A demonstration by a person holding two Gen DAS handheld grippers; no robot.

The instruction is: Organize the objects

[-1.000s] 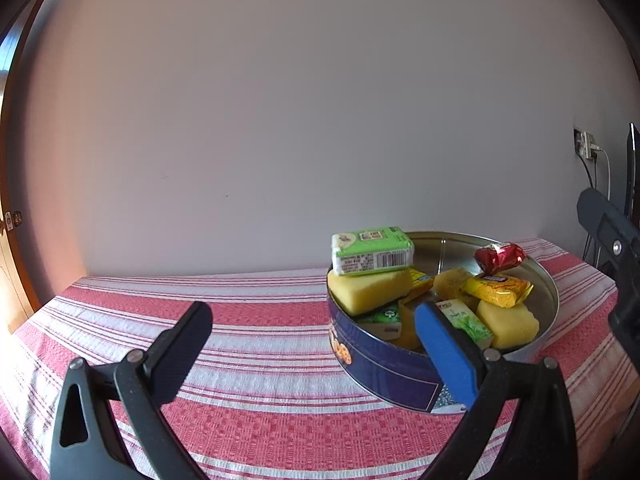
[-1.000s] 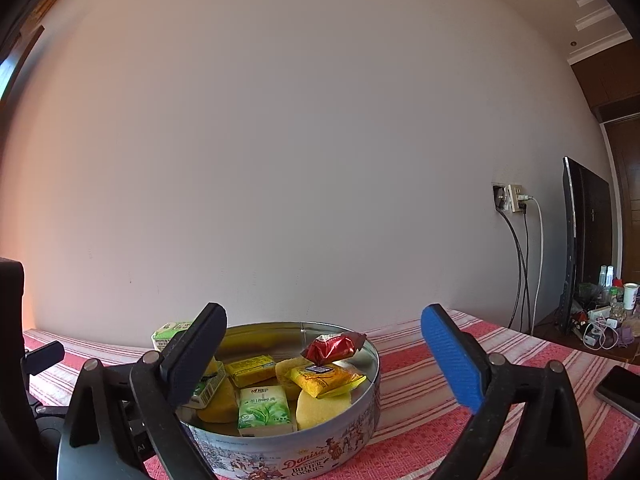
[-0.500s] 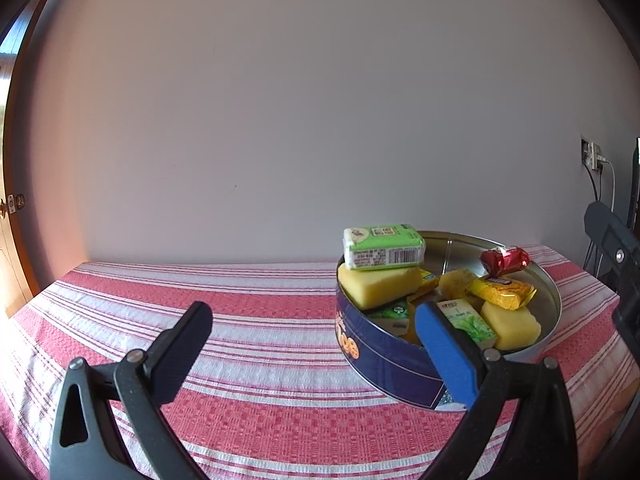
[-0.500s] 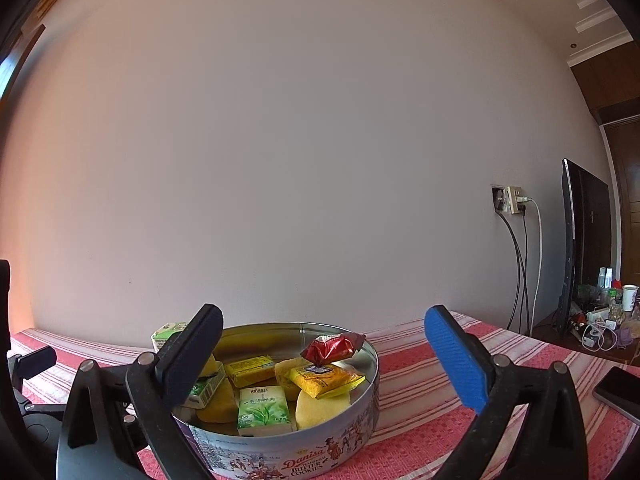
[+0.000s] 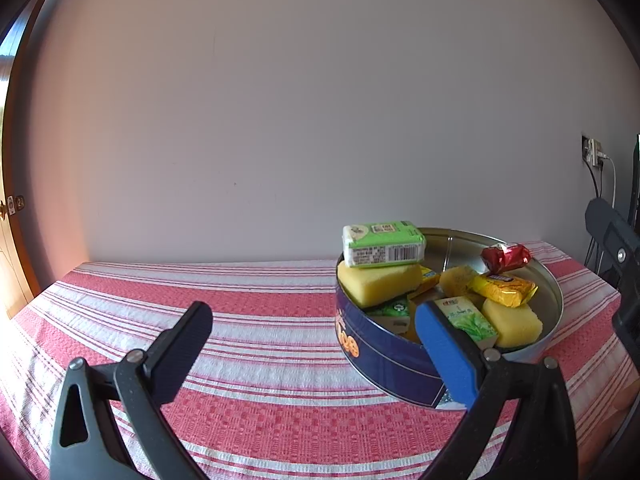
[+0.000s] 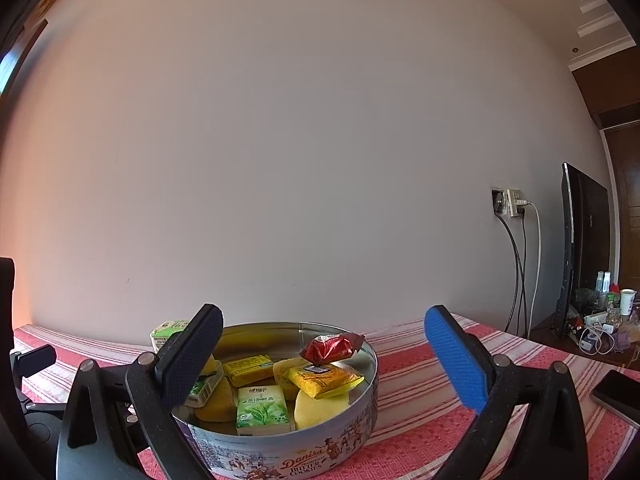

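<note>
A round blue cookie tin (image 5: 384, 360) (image 6: 304, 456) stands on the red-and-white striped tablecloth (image 5: 256, 320). It holds yellow sponges (image 5: 378, 284), a green tissue pack (image 5: 382, 244) on top, a green tea carton (image 6: 262, 410), a yellow snack bag (image 6: 324, 380) and a red wrapper (image 6: 332, 346). My left gripper (image 5: 316, 356) hangs open left of the tin, its blue fingertip in front of the tin's rim. My right gripper (image 6: 324, 358) is open and empty, with the tin between and beyond its fingers.
A plain wall runs behind the table. A wall socket with cables (image 6: 510, 204), a dark screen (image 6: 582, 248) and a cluttered side surface (image 6: 600, 320) lie to the right. A dark phone (image 6: 618, 394) lies on the cloth at far right. A wooden door (image 5: 10, 240) is at left.
The left wrist view has shifted a little, so the tin sits slightly further right and the cloth looks flatter. The right gripper barely moved. Both stay open.
</note>
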